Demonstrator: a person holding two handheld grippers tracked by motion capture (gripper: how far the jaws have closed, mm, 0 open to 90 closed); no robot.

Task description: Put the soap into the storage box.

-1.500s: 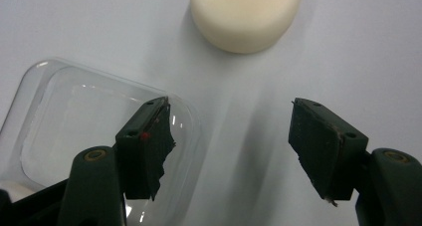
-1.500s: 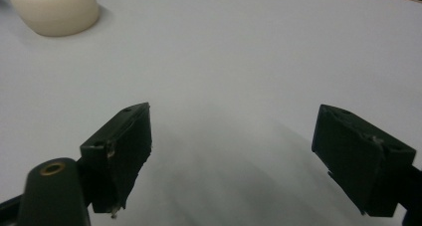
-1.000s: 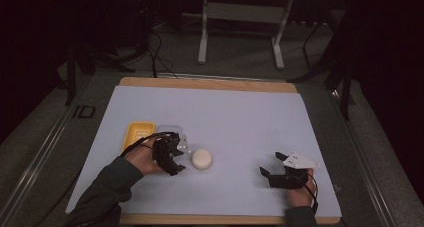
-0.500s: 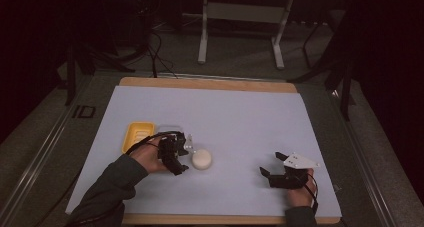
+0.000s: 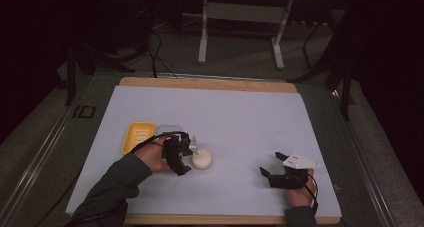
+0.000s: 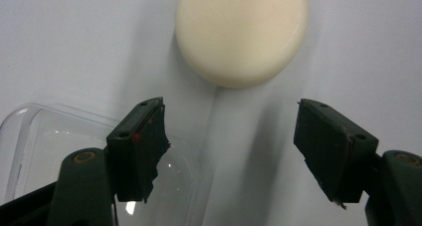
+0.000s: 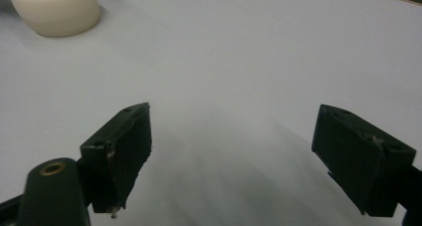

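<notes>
Clear lid (image 6: 59,151) half-hidden by left gripper (image 6: 231,151); one soap (image 6: 241,32), one yellow dish (image 5: 138,136); both grippers released, right gripper (image 7: 234,156) empty

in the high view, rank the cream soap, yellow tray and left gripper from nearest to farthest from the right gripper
1. The cream soap, on the white mat to the left of the right gripper, nearest.
2. The left gripper, just beyond the soap on its left side, jaws open toward it.
3. The yellow tray, farthest, at the mat's left, behind the left hand.
</notes>
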